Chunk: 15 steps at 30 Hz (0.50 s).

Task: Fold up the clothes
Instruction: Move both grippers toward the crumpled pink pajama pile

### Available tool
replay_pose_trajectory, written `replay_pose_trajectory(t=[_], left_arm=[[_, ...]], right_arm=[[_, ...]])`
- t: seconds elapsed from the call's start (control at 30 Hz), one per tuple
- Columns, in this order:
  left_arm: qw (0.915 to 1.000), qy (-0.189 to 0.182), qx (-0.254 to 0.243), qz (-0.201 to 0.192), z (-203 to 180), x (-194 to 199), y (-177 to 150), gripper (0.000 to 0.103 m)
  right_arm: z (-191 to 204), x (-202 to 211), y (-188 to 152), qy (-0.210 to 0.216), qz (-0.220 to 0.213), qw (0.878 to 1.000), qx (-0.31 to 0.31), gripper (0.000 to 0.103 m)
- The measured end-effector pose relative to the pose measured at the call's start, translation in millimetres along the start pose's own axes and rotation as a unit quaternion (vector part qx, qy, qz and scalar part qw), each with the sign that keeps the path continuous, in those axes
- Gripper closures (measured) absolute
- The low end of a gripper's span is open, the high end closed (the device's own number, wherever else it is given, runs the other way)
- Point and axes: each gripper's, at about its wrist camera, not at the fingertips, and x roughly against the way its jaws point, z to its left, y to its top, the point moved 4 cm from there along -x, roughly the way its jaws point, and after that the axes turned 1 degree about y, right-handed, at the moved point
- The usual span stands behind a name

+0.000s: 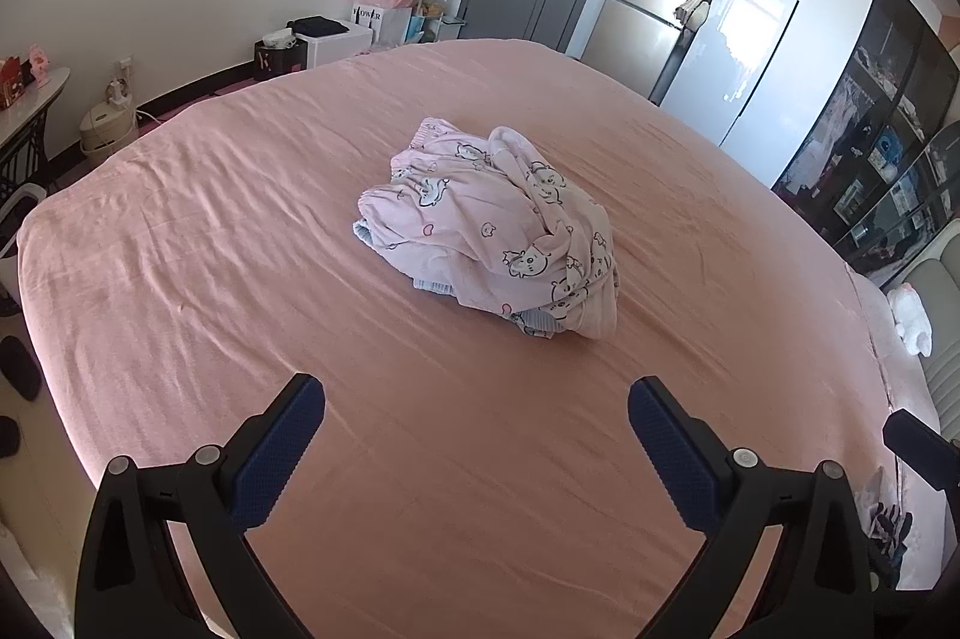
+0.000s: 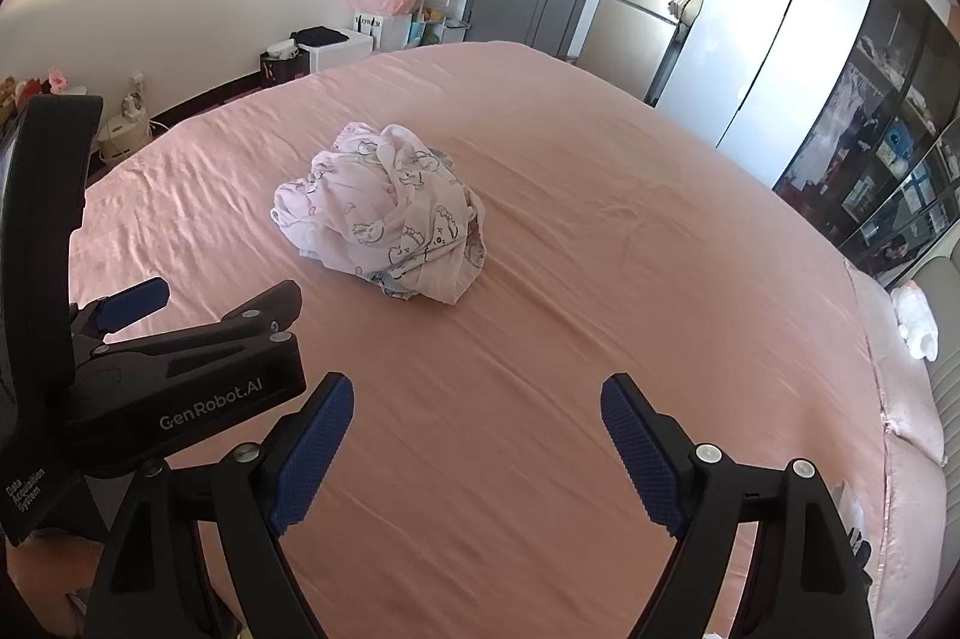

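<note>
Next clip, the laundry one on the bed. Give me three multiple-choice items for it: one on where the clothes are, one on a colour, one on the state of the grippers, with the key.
1. Where does the crumpled clothes pile lie?
A. About mid-sheet on the bed
B. On the floor
C. Between the right gripper's fingers

2. What colour is the bed sheet?
A. Grey
B. Pink
C. Green

3. How do the left gripper and right gripper stand?
A. Both shut on cloth
B. One open, one shut
C. Both open and holding nothing

Key: 1 A, the pile sits on the sheet, well ahead of both grippers; 2 B, the sheet reads pink in both views; 3 C, only bare sheet shows between each pair of blue pads.
</note>
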Motion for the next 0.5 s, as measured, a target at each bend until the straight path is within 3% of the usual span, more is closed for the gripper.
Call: replay_pose_trajectory(t=[0.17,0.5], left_arm=[[1.0000,-0.001,0.007,0.002,3,-3,1,0.000],[0.9997,-0.002,0.022,0.008,9,-12,3,0.000]], right_arm=[[-1,6,1,0.007,-0.012,1.000,-0.004,0.018],[5,-13,8,0.001,0.004,1.000,0.000,0.018]])
